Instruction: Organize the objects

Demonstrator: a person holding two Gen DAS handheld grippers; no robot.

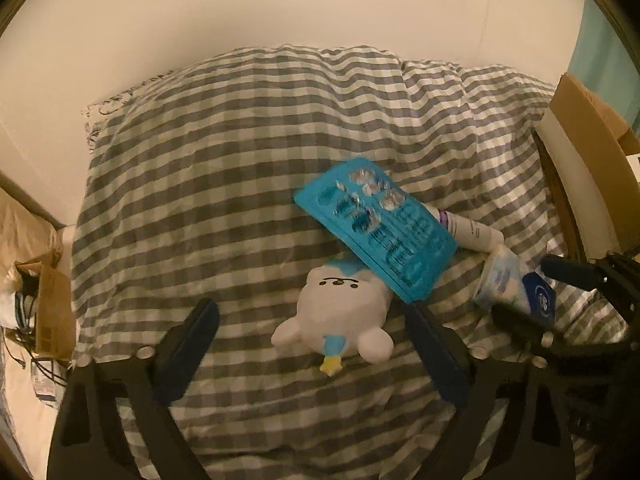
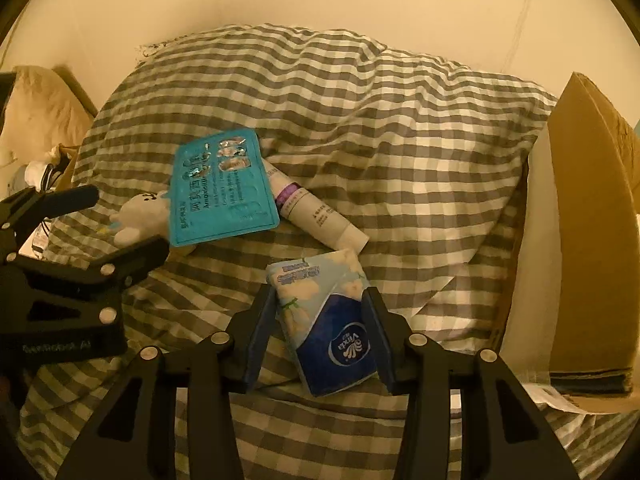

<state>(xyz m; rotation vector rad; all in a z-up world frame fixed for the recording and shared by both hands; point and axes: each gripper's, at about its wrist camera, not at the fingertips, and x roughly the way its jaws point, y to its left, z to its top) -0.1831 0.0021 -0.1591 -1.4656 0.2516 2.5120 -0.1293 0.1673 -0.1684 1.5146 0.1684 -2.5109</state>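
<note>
On a grey-and-white checked duvet (image 1: 224,184) lie a white-and-blue plush toy (image 1: 340,312), a teal blister pack (image 1: 376,232) resting partly on it, a white tube (image 1: 472,232) and a blue-and-white tissue pack (image 1: 516,288). My left gripper (image 1: 316,344) is open, its jaws either side of the plush toy, not touching. My right gripper (image 2: 320,320) is closed on the tissue pack (image 2: 328,320), which lies on the duvet. The blister pack (image 2: 220,188), the tube (image 2: 316,212) and the plush toy (image 2: 140,216) also show in the right wrist view.
A cardboard box (image 2: 592,220) stands at the right edge of the bed, also in the left wrist view (image 1: 588,148). A small box and cables (image 1: 44,308) lie left of the bed. A plain wall (image 1: 280,8) is behind.
</note>
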